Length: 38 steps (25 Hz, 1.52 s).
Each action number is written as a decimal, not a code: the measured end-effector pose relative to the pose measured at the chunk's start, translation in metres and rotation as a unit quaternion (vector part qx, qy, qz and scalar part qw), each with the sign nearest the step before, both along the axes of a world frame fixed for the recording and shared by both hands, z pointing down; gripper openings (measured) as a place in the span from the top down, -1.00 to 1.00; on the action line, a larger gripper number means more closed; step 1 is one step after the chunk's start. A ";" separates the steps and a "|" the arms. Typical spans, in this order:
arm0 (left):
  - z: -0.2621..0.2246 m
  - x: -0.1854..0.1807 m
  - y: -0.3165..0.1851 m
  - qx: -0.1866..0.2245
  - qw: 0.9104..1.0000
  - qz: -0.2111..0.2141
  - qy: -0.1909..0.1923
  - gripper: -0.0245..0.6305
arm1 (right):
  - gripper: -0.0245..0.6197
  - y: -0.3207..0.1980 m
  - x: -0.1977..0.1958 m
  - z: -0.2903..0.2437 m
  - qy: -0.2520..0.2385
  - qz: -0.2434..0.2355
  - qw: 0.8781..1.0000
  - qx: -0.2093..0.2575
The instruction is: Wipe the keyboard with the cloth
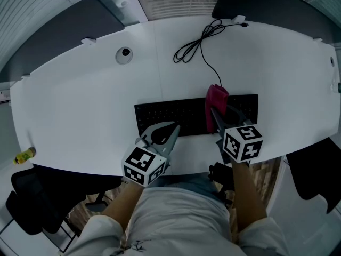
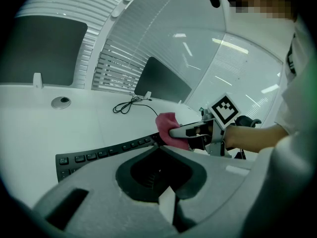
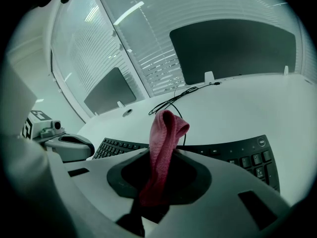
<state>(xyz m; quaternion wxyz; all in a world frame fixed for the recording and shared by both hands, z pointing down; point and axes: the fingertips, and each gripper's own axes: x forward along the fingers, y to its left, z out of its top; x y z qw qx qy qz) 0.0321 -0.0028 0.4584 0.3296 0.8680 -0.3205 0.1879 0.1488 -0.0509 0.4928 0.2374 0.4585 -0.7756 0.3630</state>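
Head view footage showed the keyboard (image 1: 176, 116) laid near the front edge of the white desk (image 1: 80, 100), its long axis running left to right before the person. The cloth (image 1: 216, 96), red and folded into a narrow loop, was pinched by the right gripper (image 1: 213, 111). Its long axis was carried along the jaws and pointed away from the person, over the right part of the keyboard. In the right gripper view the fold was seen standing up past the jaw tips; whether it touched the keys could not be told. The left gripper (image 1: 173, 127) was held over the keyboard's front left edge, its jaws brought together with nothing between them. A black cable (image 1: 200, 41) was run from the keyboard's back edge to loose loops near the far edge. A round grommet (image 1: 124, 55) was set well apart to the left, and a small yellow object (image 1: 24, 155) was seen by the desk's left end.
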 end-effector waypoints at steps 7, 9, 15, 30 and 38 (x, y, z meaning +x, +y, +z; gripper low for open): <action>0.001 0.009 -0.001 0.000 1.000 0.005 0.000 0.89 | 0.67 -0.001 0.023 0.001 0.004 0.016 1.000 0.001; 0.001 0.012 0.000 -0.001 1.000 0.007 -0.001 0.89 | 0.67 -0.001 0.026 0.001 0.004 0.018 1.000 0.001; 0.002 0.024 0.000 -0.003 1.000 0.014 0.002 0.89 | 0.67 -0.001 0.039 0.000 0.007 0.025 1.000 0.001; 0.003 0.056 -0.004 -0.005 0.999 0.034 0.004 0.89 | 0.67 -0.005 0.103 0.002 0.016 0.080 0.997 -0.001; 0.004 0.065 -0.004 -0.004 0.999 0.037 0.002 0.89 | 0.67 -0.005 0.123 0.002 0.017 0.098 0.995 0.001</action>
